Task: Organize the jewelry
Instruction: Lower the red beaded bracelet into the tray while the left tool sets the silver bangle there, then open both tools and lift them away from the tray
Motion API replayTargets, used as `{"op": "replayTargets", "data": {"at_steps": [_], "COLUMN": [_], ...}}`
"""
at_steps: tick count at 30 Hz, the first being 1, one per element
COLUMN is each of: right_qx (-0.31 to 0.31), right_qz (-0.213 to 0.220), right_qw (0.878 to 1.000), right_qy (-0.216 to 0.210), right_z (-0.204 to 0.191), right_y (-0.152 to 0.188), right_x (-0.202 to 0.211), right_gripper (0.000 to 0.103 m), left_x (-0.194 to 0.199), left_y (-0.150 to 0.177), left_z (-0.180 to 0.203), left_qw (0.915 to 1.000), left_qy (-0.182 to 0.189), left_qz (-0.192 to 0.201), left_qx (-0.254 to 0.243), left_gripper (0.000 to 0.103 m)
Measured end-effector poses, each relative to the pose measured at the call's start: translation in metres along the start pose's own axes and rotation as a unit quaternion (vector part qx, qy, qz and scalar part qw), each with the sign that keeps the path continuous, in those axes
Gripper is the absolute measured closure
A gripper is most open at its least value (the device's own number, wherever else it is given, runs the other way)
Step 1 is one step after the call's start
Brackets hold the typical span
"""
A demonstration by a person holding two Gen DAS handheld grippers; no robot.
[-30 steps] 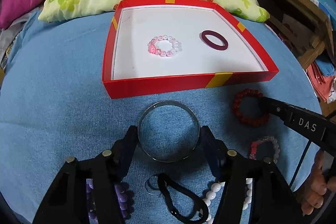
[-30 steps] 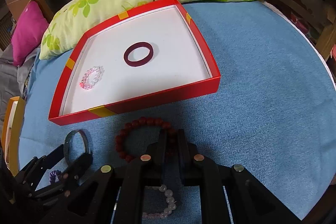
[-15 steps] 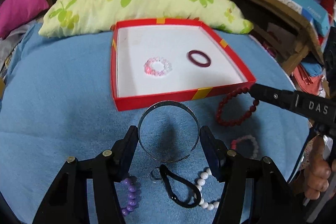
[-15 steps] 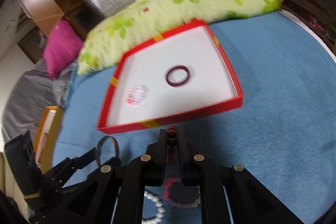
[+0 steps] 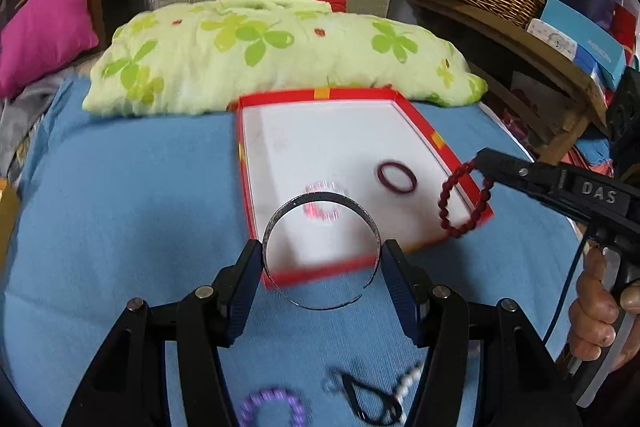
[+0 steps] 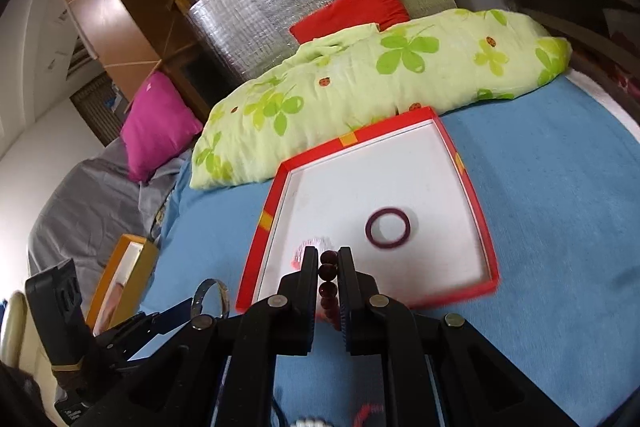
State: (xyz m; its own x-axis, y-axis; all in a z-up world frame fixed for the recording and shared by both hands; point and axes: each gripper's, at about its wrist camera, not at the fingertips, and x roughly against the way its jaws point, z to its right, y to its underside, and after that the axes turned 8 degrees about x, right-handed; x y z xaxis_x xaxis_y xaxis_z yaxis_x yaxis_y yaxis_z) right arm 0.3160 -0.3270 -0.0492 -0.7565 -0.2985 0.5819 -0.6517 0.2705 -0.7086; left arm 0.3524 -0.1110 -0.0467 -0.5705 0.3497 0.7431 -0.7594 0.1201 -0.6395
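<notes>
- The left claw [image 5: 322, 263] is clamped across a silver bangle [image 5: 320, 251], held above the near edge of the red tray [image 5: 436, 143].
- The right claw [image 6: 329, 263] is pinched together on a dark red bead bracelet [image 5: 460, 203], which dangles over the tray's right rim.
- Inside the tray lie a maroon ring [image 5: 396, 178] and a pink bead bracelet [image 5: 324, 201].
- Nearer than the tray, a purple bead bracelet [image 5: 270, 405] rests on the blue cloth [image 5: 120, 195].
</notes>
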Motion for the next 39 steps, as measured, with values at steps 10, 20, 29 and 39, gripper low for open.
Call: {"op": "replayTargets", "data": {"at_steps": [10, 20, 29, 39], "right_qx": [-0.002, -0.030, -0.056, -0.075], "right_qz": [-0.021, -0.044, -0.047, -0.070], "right_qw": [1.000, 0.998, 0.997, 0.993], "right_qy": [0.002, -0.017, 0.012, 0.054], "right_z": [0.010, 0.036, 0.061, 0.081], "right_y": [-0.066, -0.087, -0.098, -0.096], "right_x": [-0.081, -0.142, -0.166, -0.169], "right_gripper": [0.092, 0.092, 0.092, 0.073], "left_x": [-0.063, -0.120, -0.151, -0.141], "left_y": [-0.072, -0.093, -0.100, -0.099], "left_z": [-0.013, -0.008, -0.003, 0.000], "left_qw": [0.9994, 0.9977, 0.9956, 0.9964], "left_qy": [-0.028, -0.035, -0.040, -0.039], "left_qz": [-0.016, -0.049, -0.076, -0.069], "left_qx": [-0.012, -0.031, -0.038, -0.030], "left_gripper": [0.041, 0.041, 0.040, 0.040]}}
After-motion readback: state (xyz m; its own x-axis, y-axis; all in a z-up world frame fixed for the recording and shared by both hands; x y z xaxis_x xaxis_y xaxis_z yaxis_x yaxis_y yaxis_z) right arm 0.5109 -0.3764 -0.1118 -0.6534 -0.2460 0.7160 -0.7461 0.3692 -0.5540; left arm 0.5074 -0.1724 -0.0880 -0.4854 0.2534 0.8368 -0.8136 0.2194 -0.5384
